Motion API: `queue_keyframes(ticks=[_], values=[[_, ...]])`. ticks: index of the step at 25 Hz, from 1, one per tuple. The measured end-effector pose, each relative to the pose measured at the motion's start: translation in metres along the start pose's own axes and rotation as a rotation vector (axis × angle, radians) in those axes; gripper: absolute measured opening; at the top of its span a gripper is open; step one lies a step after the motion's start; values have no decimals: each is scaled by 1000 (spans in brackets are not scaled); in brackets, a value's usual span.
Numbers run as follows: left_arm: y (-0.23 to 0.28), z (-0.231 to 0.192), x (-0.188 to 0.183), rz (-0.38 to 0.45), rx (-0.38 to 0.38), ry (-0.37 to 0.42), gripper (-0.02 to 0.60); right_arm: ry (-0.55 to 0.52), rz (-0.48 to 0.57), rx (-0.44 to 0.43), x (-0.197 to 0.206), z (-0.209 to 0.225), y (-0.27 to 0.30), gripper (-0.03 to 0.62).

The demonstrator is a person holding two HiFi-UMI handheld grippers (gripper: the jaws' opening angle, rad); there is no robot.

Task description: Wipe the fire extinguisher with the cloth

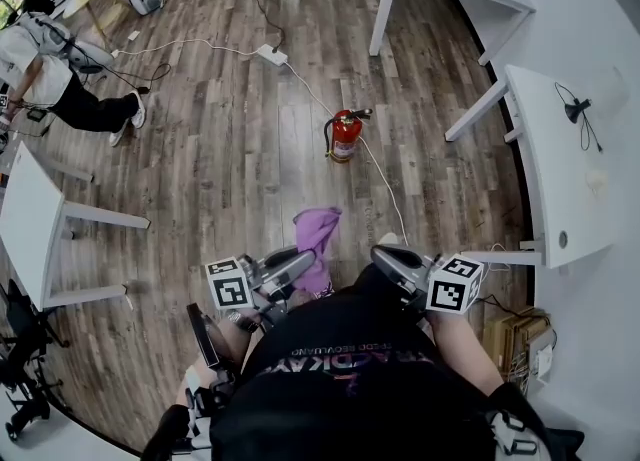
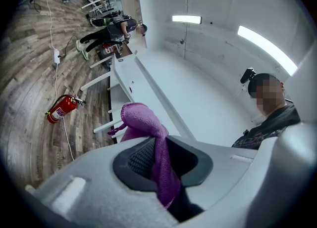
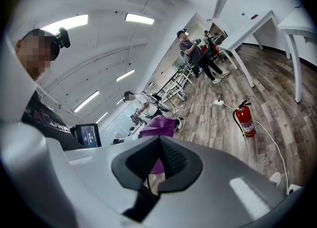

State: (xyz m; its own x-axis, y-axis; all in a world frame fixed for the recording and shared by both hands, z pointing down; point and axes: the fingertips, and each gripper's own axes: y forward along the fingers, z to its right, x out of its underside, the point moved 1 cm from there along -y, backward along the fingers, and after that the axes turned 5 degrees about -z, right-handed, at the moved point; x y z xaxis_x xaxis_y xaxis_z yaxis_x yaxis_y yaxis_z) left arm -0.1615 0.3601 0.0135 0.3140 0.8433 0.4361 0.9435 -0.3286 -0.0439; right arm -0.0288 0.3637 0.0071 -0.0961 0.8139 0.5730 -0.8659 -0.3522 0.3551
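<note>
Fire extinguisher, red, stands upright on the wooden floor, well ahead of both tools and apart from them; a white cable runs along the floor close by its base; the purple cloth sits nearer the person, between them and the extinguisher, clamped in the left tool; that tool's jaws press on a fold of it while the rest bunches out past the tips; the right tool is held near the left one, its jaws closed together with nothing gripped; neither the cloth nor either tool touches the extinguisher.
</note>
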Motion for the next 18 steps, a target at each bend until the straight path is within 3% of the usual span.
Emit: queue_keyframes(ticks=[10, 18], values=[[27, -29, -27, 25, -49, -35, 58, 57, -8, -21, -37, 46, -2, 3], [98, -70, -98, 94, -124, -65, 58, 55, -106, -74, -128, 128, 3, 3]])
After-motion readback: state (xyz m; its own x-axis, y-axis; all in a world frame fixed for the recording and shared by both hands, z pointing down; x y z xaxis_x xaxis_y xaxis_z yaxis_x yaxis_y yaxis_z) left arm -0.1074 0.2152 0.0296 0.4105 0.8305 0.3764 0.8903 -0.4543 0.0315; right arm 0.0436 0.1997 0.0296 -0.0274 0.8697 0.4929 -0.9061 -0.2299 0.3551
